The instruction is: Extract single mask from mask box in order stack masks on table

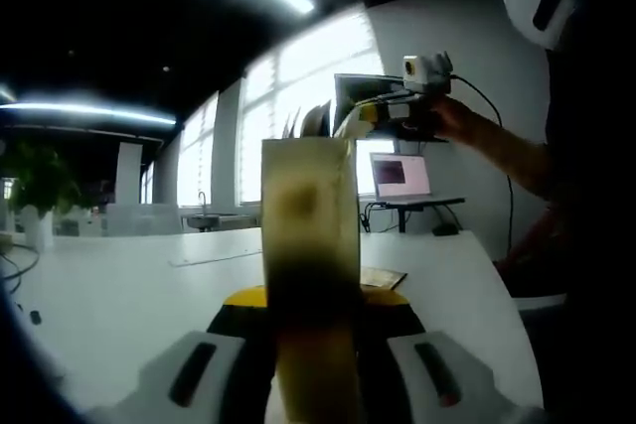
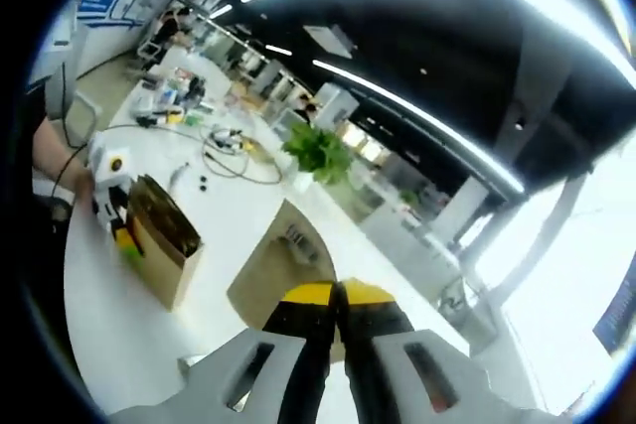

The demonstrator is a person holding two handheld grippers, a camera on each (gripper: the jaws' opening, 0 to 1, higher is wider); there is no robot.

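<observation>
white table (image 2: 109, 315), tan mask box (image 2: 164, 235)

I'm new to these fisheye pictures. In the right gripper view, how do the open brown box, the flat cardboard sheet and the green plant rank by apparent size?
1. Flat cardboard sheet.
2. Open brown box, close behind it; it sits nearer the edge, so this pair is unsure.
3. Green plant, smallest, though it stands farther off.

Likely open-plan office, long white desks (image 2: 99, 285), laptop (image 1: 399, 176), strip lights (image 2: 417, 111), potted plant (image 2: 318, 153)

mask box (image 2: 159, 240) on table (image 2: 109, 325), plant (image 2: 318, 153) beyond
</observation>
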